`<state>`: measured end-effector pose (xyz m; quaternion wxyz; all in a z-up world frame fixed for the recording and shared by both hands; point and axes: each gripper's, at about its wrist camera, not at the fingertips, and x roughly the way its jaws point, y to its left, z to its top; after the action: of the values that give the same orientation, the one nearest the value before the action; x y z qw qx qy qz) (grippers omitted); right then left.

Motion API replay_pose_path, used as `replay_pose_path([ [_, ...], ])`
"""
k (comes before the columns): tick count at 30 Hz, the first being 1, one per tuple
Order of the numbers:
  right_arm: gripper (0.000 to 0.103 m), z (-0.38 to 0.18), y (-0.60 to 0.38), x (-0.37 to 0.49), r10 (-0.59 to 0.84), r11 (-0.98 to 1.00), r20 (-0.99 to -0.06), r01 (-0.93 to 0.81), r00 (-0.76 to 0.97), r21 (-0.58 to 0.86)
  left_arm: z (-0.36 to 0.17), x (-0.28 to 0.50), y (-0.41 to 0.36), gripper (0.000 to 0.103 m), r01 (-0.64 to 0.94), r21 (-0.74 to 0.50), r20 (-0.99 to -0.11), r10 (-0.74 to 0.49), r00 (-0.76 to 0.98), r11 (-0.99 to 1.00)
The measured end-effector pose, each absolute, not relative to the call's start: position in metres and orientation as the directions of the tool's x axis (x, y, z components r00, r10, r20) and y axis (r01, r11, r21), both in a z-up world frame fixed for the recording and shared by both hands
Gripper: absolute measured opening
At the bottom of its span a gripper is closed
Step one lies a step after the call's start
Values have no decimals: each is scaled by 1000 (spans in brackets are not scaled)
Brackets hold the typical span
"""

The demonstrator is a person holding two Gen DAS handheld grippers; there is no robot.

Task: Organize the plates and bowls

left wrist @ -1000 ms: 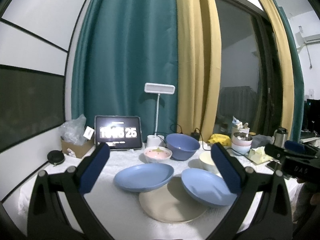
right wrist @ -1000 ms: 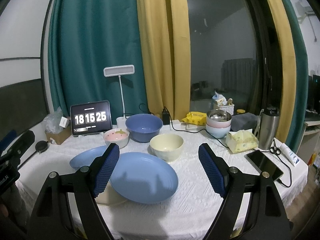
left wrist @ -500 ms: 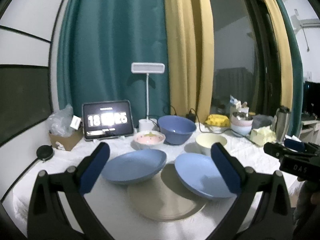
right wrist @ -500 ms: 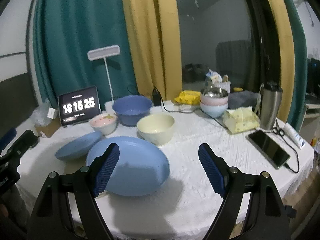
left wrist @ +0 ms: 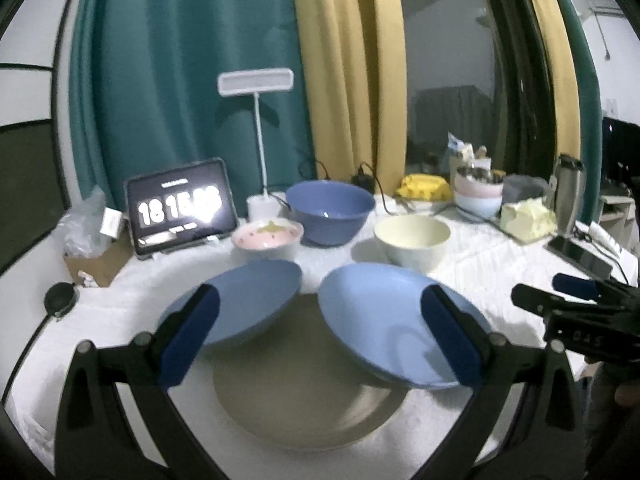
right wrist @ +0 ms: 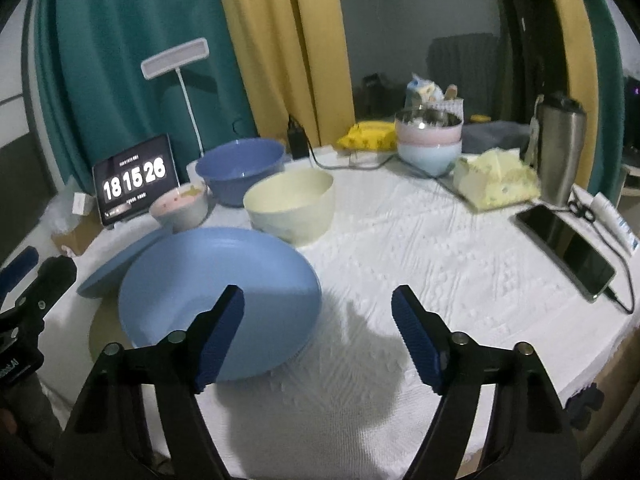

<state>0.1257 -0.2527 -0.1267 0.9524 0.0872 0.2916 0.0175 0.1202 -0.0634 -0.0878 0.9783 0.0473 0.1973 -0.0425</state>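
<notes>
A white textured tablecloth [right wrist: 420, 248] covers the table, backed by teal [left wrist: 180, 80] and mustard curtains [left wrist: 344, 72] and a dark window [right wrist: 432, 32]. From the left wrist, two blue plates [left wrist: 248, 300] [left wrist: 396, 320] tilt on a beige plate [left wrist: 304, 392] at six o'clock; a pink bowl [left wrist: 267, 236], blue bowl [left wrist: 330, 210] and cream bowl [left wrist: 412, 240] stand behind, around twelve o'clock. A clock tablet [left wrist: 180, 208] sits at ten o'clock, its digits smeared. The left gripper [left wrist: 318, 336] stands wide open, empty. The right gripper [right wrist: 318, 340], whose jaws have just been closing slightly, is still wide apart with nothing between them, over bare cloth. The beige plate is mostly hidden from the right wrist. Stacked bowls [right wrist: 428, 140] at one o'clock are blurred.
</notes>
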Motion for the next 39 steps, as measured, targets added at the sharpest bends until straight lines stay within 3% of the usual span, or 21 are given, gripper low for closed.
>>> replay_pose_path([
  [8, 67, -155, -252, 150, 132, 978, -617, 0, 776, 209, -110, 147, -74, 85, 126, 90, -482, -68, 874, 988],
  [14, 65, -171, -252, 164, 161, 971, -649, 0, 744, 241, -122, 162, -77, 73, 109, 105, -515, -39, 856, 989],
  [18, 65, -179, -251, 170, 191, 962, -663, -4, 724, 274, -129, 170, -72, 55, 81, 84, -547, -22, 837, 993],
  [21, 56, -184, -248, 174, 205, 959, -674, -7, 710, 284, -136, 177, -71, 50, 71, 76, -573, -15, 819, 995],
  [25, 51, -188, -246, 177, 210, 959, -677, -13, 706, 284, -140, 178, -79, 48, 91, 100, -592, -14, 806, 991],
  [29, 29, -188, -246, 177, 218, 958, -674, -24, 706, 285, -145, 179, -90, 48, 130, 119, -617, -30, 787, 984],
  [39, 24, -182, -261, 164, 189, 961, -652, -3, 734, 275, -147, 169, -107, 48, 161, 132, -628, -43, 777, 978],
])
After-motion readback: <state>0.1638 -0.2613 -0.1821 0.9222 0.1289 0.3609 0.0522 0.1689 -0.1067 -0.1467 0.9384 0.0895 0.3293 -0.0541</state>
